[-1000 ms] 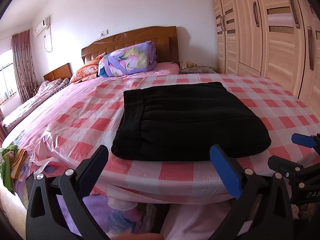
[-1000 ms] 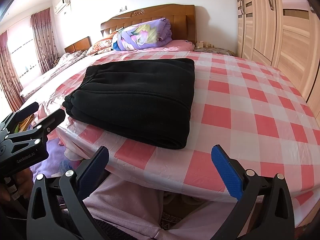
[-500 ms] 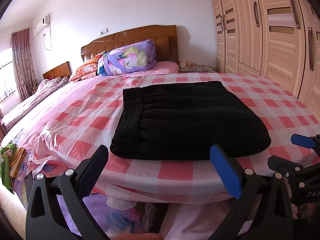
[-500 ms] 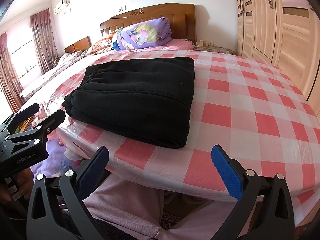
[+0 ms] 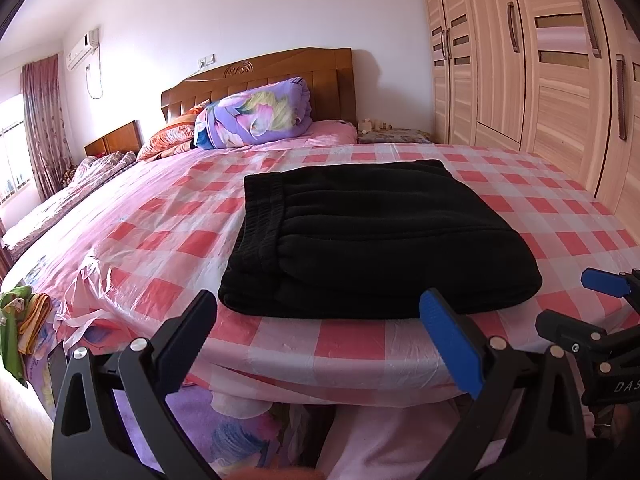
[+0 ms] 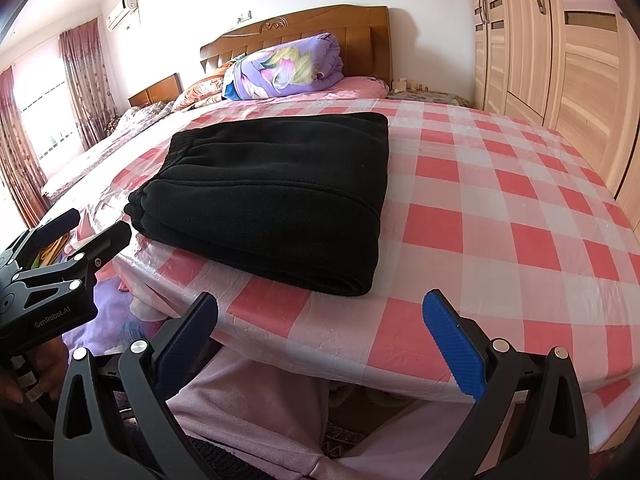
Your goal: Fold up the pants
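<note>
The left gripper (image 5: 320, 328) is held level, pointing forward, with its jaws spread wide and nothing between them. Its left finger (image 5: 188, 336) is black; its right finger carries a blue ribbed pad (image 5: 450, 344). The right gripper (image 6: 320, 328) has the same pose: jaws wide apart, nothing gripped, blue pads on both inner faces. The two grippers sit side by side at similar height, apart from each other. Each appears at the edge of the other's view, and both look open there too. In the right wrist view, a hand (image 6: 48, 372) grips the left gripper's handle from below.
</note>
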